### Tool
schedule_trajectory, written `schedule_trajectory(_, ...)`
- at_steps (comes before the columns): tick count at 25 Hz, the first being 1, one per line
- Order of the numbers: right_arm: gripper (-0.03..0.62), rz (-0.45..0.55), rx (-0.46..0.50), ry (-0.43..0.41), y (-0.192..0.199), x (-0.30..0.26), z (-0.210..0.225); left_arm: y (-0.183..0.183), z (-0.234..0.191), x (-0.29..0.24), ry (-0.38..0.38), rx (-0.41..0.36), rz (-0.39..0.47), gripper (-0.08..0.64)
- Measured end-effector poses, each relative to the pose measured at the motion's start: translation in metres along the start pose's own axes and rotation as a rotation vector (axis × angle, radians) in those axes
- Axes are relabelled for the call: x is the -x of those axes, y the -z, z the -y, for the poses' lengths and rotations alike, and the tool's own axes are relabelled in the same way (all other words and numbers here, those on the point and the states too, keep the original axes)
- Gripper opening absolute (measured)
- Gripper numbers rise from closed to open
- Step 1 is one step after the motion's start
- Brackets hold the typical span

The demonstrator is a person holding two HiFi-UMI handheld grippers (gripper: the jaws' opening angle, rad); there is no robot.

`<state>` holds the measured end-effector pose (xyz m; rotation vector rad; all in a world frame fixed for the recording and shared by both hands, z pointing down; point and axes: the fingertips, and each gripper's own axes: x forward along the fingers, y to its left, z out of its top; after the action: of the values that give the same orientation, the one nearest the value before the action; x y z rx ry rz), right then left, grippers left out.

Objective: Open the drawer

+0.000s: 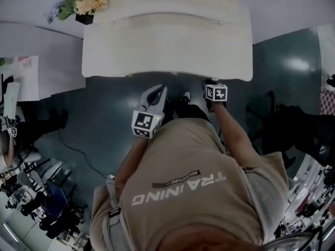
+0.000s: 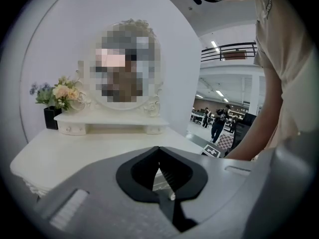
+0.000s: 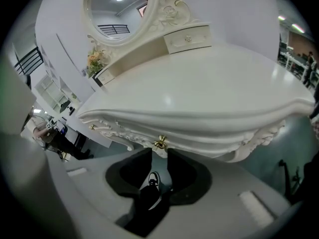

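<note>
Drawer (image 3: 182, 144) front sits closed and flush beneath the moulded front edge of the white dressing table (image 1: 167, 51), marked by a small gold knob (image 3: 160, 142) at its middle. The right gripper (image 3: 158, 152) points up at that front from below, its jaws spread with a clear gap; the knob stands just ahead of the gap, not yet between the pads, and nothing is pinched. A second gold knob (image 3: 92, 127) shows farther along the carved apron. The left gripper (image 2: 159, 148) is held off to the side above the tabletop's near edge, its jaw tips pressed together on nothing. In the head view both grippers hang in front of the table's near edge, over the dark teal floor (image 1: 94, 119), with the person's beige shirt (image 1: 193, 187) filling the lower part. On the tabletop's back stands an oval mirror (image 3: 119, 9) over a low shelf with small drawers (image 3: 187, 38), and a bunch of flowers (image 1: 86, 1) sits at one rear corner.
</note>
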<state>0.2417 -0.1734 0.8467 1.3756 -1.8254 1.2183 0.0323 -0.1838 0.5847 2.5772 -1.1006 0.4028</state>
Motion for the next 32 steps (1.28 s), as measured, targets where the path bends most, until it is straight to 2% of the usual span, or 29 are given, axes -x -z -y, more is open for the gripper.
schedule_trajectory(6, 0.164, -0.011, 0.014, 0.013, -0.007, -0.028, -0.007, 0.003, -0.024, 0.01, -0.043, 0.028, -0.015, -0.002)
schedule_trajectory(10, 0.169, -0.044, 0.01, 0.021, -0.011, -0.05, -0.011, 0.007, -0.044, 0.011, -0.056, 0.042, -0.026, -0.002)
schedule_trajectory(18, 0.168, -0.031, -0.175, 0.083, -0.014, -0.068, -0.005, 0.009, -0.063, 0.015, -0.062, 0.035, -0.038, -0.002)
schedule_trajectory(19, 0.145, -0.028, -0.179, 0.101, -0.014, -0.069, -0.004, 0.01, -0.065, 0.015, -0.062, 0.035, -0.039, -0.002)
schedule_trajectory(23, 0.135, -0.028, -0.144, 0.147, -0.015, -0.067, -0.002, 0.013, -0.07, 0.021, -0.077, 0.035, -0.036, -0.002)
schedule_trajectory(32, 0.133, -0.1, -0.14, 0.102, 0.023, -0.048, -0.014, 0.009, -0.063, 0.028, -0.062, 0.024, -0.028, -0.002)
